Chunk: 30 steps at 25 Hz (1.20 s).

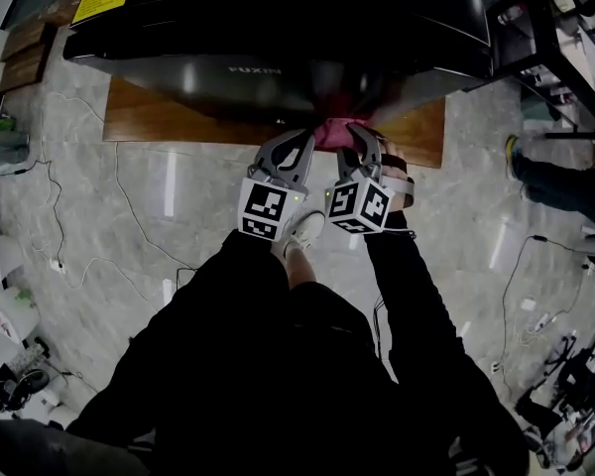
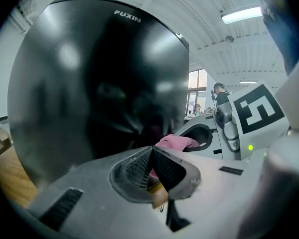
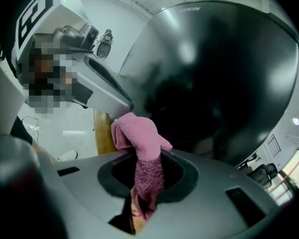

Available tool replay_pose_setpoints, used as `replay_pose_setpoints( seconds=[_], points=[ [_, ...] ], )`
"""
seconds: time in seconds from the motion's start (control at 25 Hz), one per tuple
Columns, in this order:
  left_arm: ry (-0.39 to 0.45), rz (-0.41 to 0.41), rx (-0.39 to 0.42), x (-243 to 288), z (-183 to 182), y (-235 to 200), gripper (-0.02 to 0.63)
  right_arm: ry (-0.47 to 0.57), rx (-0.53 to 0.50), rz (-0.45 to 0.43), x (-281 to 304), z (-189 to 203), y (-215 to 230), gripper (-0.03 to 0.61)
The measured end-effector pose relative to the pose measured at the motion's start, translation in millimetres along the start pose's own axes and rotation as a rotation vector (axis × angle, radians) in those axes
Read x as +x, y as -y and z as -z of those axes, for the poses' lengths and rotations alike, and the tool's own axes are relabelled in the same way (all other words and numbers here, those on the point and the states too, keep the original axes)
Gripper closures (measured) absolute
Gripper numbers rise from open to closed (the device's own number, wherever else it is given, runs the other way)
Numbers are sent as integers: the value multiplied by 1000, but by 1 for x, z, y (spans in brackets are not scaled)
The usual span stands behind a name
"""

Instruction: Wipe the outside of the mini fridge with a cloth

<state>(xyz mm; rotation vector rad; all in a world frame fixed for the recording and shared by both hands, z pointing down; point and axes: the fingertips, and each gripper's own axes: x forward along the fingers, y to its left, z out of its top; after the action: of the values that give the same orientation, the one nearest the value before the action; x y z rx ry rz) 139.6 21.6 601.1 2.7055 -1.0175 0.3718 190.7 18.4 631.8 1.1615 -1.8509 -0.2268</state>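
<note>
The black mini fridge (image 1: 278,28) stands on a low wooden platform (image 1: 159,117), and its glossy front fills the left gripper view (image 2: 99,73) and the right gripper view (image 3: 224,78). A pink cloth (image 1: 332,132) is bunched against the lower front of the fridge. My right gripper (image 1: 357,135) is shut on the cloth (image 3: 144,153), which sticks out past its jaws (image 3: 147,156) toward the fridge. My left gripper (image 1: 299,142) sits close beside it on the left. Its jaws (image 2: 152,156) meet at the tips with nothing between them, and the cloth (image 2: 177,142) shows just beyond.
The platform rests on a pale marble floor (image 1: 99,226) with cables (image 1: 79,256) trailing at the left. A dark shelf unit (image 1: 555,38) stands at the upper right, and another person's leg (image 1: 560,184) is nearby. Cluttered gear lies at both lower corners.
</note>
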Motion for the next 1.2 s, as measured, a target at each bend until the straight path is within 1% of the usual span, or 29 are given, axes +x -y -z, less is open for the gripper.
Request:
replay_pose_setpoints(
  seconds=[0.24, 0.44, 0.56, 0.72, 0.8, 0.88, 1.0, 1.08, 1.2],
  points=[
    [-58, -4, -17, 19, 45, -7, 607, -26, -4, -36, 23, 19, -24, 506],
    [-125, -16, -29, 37, 84, -9, 607, -96, 3, -126, 49, 52, -44, 506],
    [-165, -5, -37, 42, 102, -7, 607, -142, 2, -174, 61, 69, -59, 506],
    [-182, -3, -65, 46, 115, -10, 607, -200, 7, -220, 79, 87, -75, 506],
    [-193, -5, -70, 44, 121, -12, 607, -209, 15, -232, 85, 90, -83, 505],
    [-199, -9, -86, 42, 122, -14, 607, -202, 35, -241, 85, 89, -83, 505],
    [-179, -17, -134, 30, 109, -14, 607, -150, 95, -240, 66, 75, -72, 503],
    [-161, -17, -155, 17, 96, -12, 607, -94, 145, -215, 41, 60, -60, 503],
    [-138, 5, -152, -11, 70, 1, 607, -2, 250, -187, -11, 35, -41, 502]
  ],
)
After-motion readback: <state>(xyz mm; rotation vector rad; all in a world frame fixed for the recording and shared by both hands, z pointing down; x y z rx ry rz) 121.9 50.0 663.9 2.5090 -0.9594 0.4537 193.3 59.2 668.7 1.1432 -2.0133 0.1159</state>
